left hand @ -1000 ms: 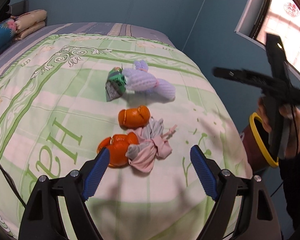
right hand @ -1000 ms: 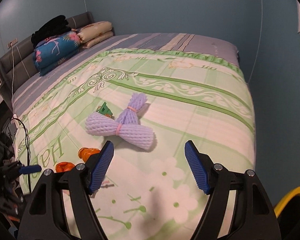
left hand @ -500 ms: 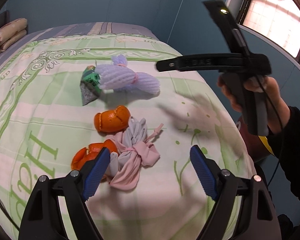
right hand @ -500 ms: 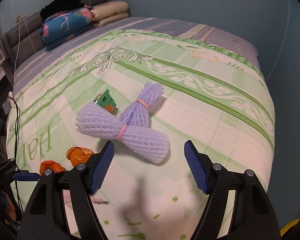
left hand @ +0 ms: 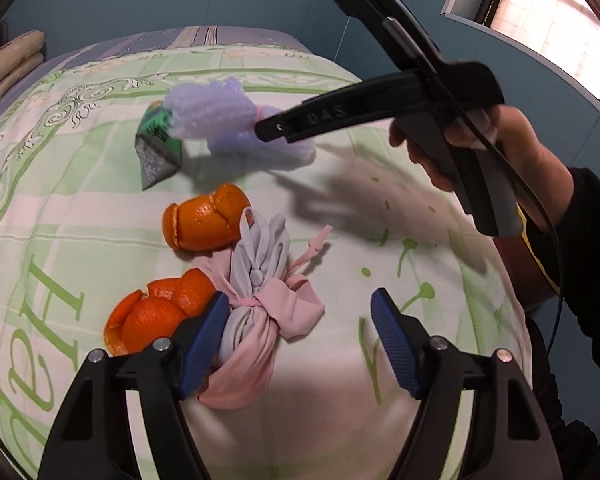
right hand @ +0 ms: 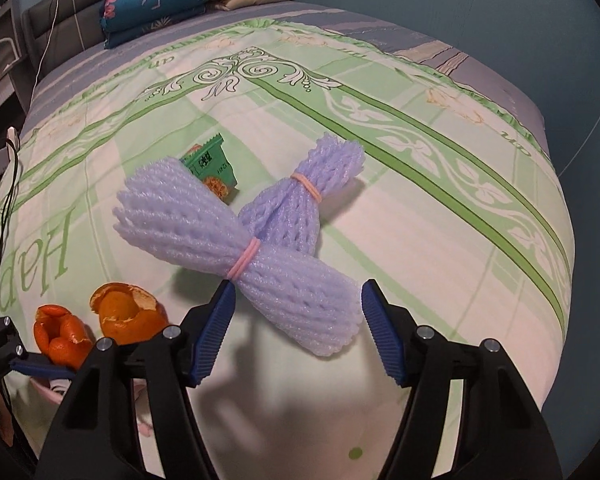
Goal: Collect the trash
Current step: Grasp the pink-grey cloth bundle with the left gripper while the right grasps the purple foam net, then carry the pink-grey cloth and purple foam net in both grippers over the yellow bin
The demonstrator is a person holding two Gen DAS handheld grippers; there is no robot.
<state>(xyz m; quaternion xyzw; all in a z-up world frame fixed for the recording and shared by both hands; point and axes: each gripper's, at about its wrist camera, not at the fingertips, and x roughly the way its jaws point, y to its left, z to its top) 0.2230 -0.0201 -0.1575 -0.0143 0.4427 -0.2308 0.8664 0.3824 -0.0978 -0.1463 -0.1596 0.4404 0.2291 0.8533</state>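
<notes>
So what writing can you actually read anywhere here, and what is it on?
"DAS": pale raised letters on the black side of the right gripper, seen from the left wrist.
"Hap": large green letters on the bedspread, cut off and upside down in the right wrist view.
"an": small green script in the bedspread's border.
Green wrapper: printed text and digits, too small to read.

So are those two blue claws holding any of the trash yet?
Nothing is held. The left gripper straddles the pink cloth bundle, the right gripper the purple foam net; both jaws were just closing.
</notes>
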